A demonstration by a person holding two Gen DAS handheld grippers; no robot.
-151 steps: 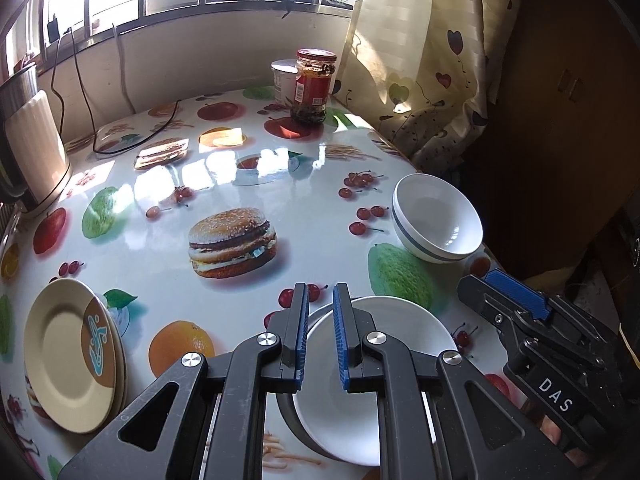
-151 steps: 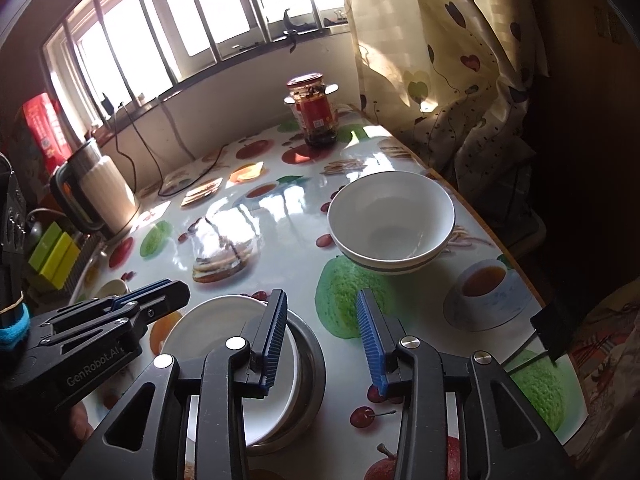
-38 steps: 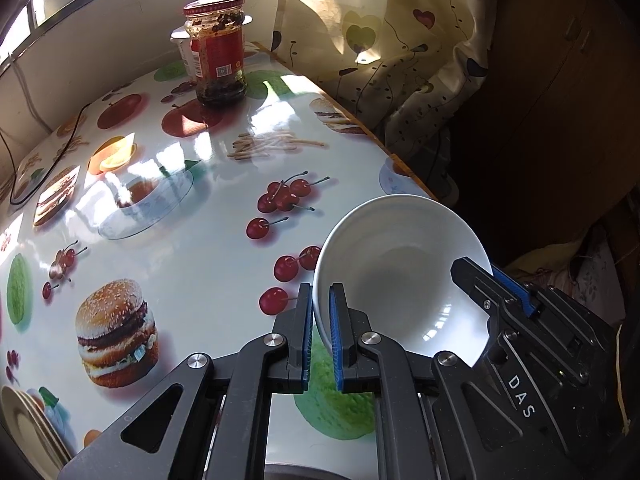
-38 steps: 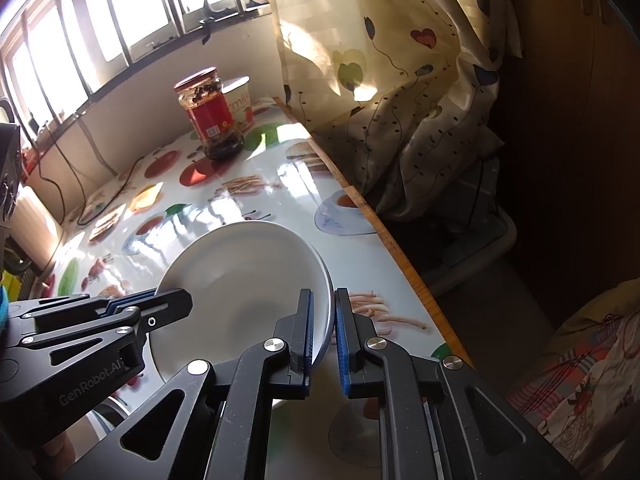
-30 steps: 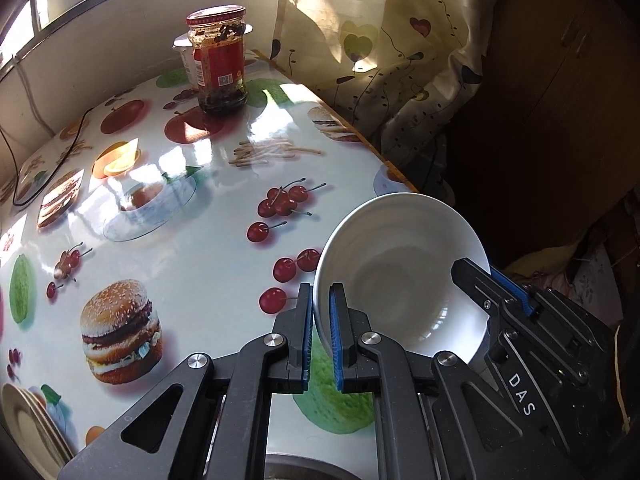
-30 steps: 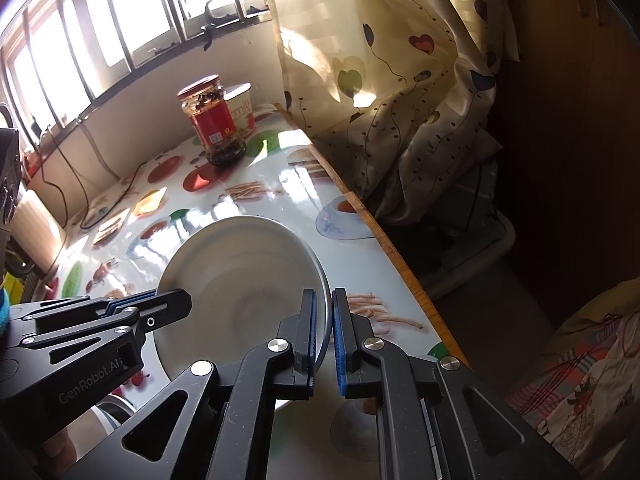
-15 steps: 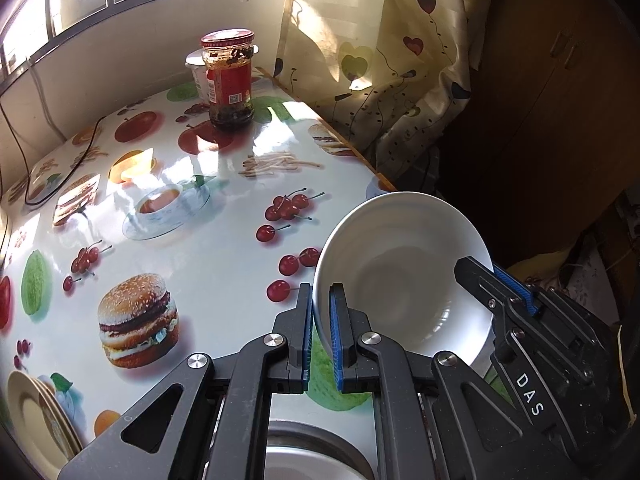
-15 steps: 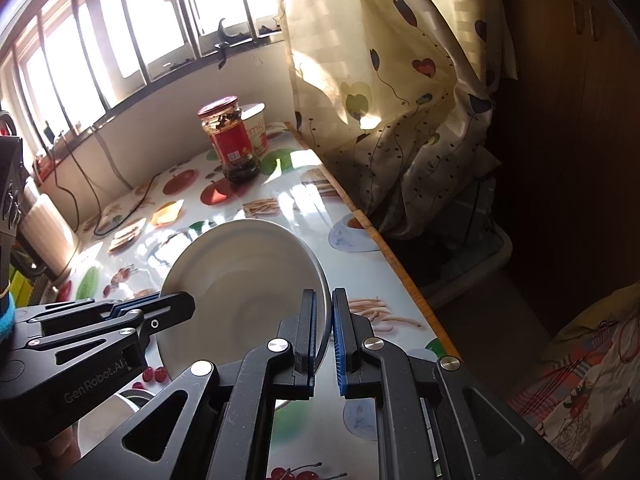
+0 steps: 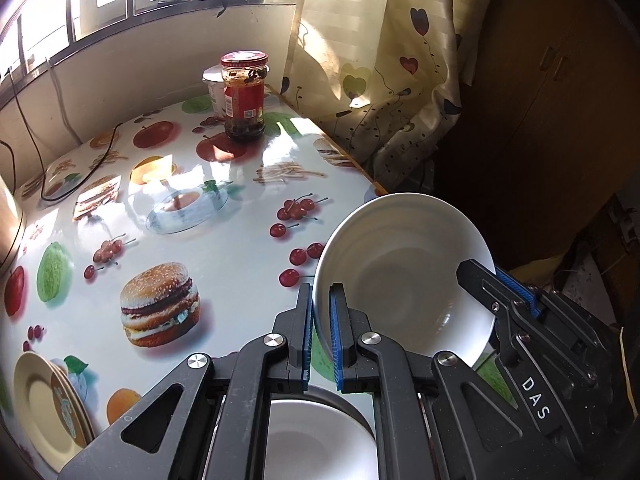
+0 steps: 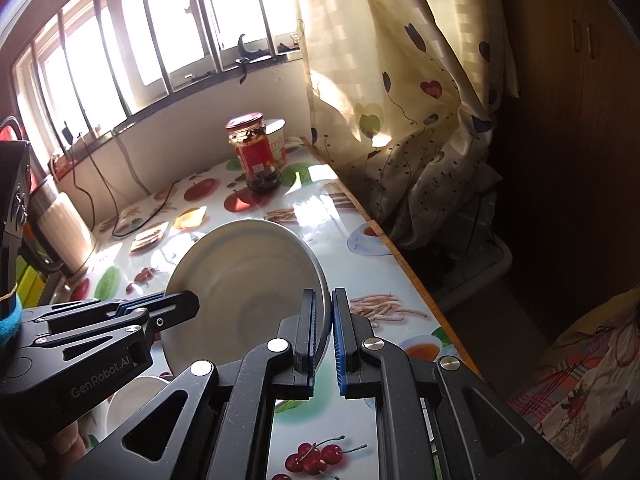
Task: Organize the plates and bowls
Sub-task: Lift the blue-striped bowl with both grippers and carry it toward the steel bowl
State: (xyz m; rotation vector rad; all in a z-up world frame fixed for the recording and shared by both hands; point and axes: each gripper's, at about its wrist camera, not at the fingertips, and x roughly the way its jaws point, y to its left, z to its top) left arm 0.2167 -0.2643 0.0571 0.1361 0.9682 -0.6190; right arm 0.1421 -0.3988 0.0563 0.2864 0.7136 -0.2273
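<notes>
White bowl (image 9: 404, 276) — tilted, held clear above the table (image 9: 240, 264), gripped at opposite rims. Left gripper (image 9: 320, 336) pinches the near-left rim; right gripper (image 10: 323, 342) pinches the other. Second white bowl (image 9: 320, 444) — on the table directly below. Stacked plates (image 9: 44, 408) — table's left edge. Jar (image 9: 244, 96) — far side.

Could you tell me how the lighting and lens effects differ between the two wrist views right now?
Left wrist view: sunlight puts bright glare on the glossy table, washing out its prints; the white bowl is evenly lit; fisheye bends the window sill. Right wrist view: the windows are blown out and backlight the scene, the bowl looks greyer, and the right side falls into deep shadow.
</notes>
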